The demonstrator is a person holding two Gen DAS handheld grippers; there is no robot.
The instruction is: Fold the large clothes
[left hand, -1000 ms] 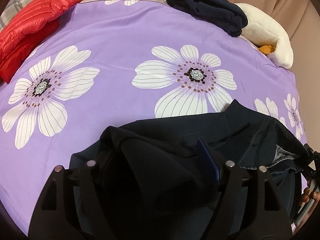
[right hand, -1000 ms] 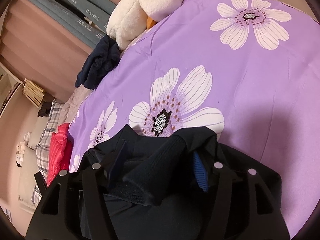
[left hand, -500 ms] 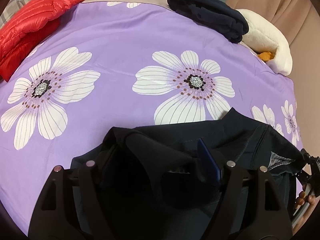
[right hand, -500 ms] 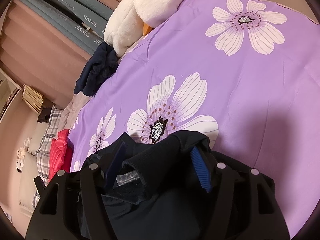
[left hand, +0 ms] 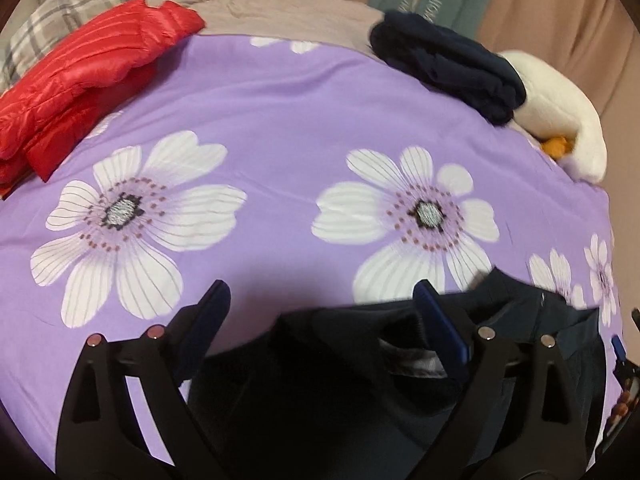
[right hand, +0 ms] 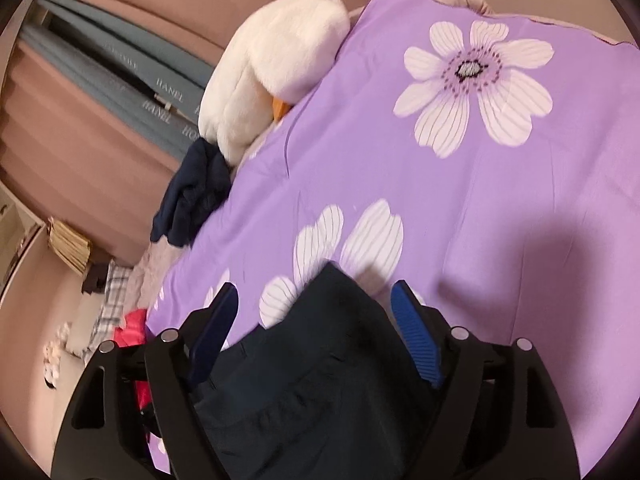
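Left tool [left hand: 322, 306]: spread wide, gripping nothing.
Garment: large dark navy fabric garment [left hand: 360, 392] lies bunched on the bed's near edge, below both tools.
Right tool [right hand: 314, 306]: spread wide, empty.
Progress: folding looks unfinished.
Bed: purple bedspread with white flowers [left hand: 280, 128].
Room: brown curtains [right hand: 120, 12].

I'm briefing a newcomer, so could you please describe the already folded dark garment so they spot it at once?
Start from the purple flowered bedspread and look to its far edge near the curtain. The folded navy garment lies there against the white plush toy. Unlike the red puffer jacket, it is dark and compactly folded.
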